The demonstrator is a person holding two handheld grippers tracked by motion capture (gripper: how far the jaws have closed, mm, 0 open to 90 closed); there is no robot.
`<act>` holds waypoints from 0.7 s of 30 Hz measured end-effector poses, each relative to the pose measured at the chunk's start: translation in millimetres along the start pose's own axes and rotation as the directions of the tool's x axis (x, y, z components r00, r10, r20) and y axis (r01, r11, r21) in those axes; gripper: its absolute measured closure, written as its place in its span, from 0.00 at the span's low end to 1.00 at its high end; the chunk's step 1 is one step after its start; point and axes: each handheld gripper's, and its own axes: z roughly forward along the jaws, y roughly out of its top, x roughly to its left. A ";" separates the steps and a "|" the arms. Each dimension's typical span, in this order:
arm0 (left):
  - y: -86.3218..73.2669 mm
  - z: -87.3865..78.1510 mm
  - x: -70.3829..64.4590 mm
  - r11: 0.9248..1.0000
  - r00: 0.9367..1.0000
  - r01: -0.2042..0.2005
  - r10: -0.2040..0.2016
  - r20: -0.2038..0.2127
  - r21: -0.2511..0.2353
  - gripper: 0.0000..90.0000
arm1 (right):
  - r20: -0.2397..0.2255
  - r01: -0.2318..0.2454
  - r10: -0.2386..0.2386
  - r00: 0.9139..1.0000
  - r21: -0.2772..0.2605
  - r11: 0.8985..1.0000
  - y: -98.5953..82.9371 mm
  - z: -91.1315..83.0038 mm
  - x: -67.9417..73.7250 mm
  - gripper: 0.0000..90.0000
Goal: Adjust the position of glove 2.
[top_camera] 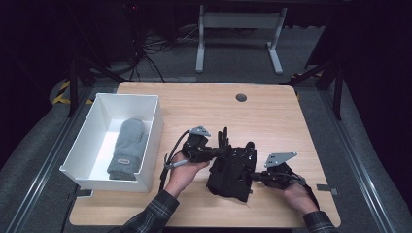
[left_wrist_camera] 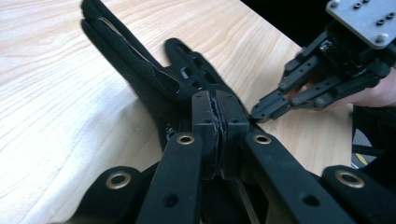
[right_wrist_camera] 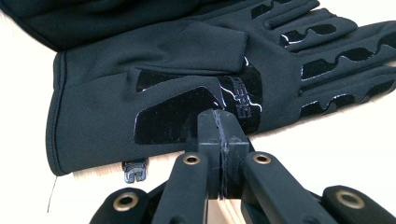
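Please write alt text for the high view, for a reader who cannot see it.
Two hand-held grippers, the left hand-held gripper and the right hand-held gripper, meet at a black glove on a wooden table. To the left, a white box holds a grey mitten.

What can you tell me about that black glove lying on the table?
The black glove lies flat on the wooden table, fingers pointing away from the person. It looks like soft stretch fabric with glossy grip patches and a small printed logo. The left tongs are closed on it near the fingers; the right tongs are closed at its edge.
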 end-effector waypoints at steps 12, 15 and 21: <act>-0.6 9.4 -4.5 1.000 1.000 -0.022 0.021 0.022 0.022 0.98 | -0.028 0.019 -0.020 0.999 -0.010 1.000 16.1 18.1 6.6 1.00; -1.6 15.9 -7.0 0.999 0.999 -0.027 0.026 0.026 0.034 0.98 | -0.036 0.025 -0.026 0.999 -0.011 1.000 20.1 22.2 8.7 1.00; -1.6 27.3 -10.4 0.997 0.998 -0.047 0.045 0.037 0.058 0.98 | -0.042 0.046 -0.046 0.998 -0.013 0.999 28.1 31.2 14.7 1.00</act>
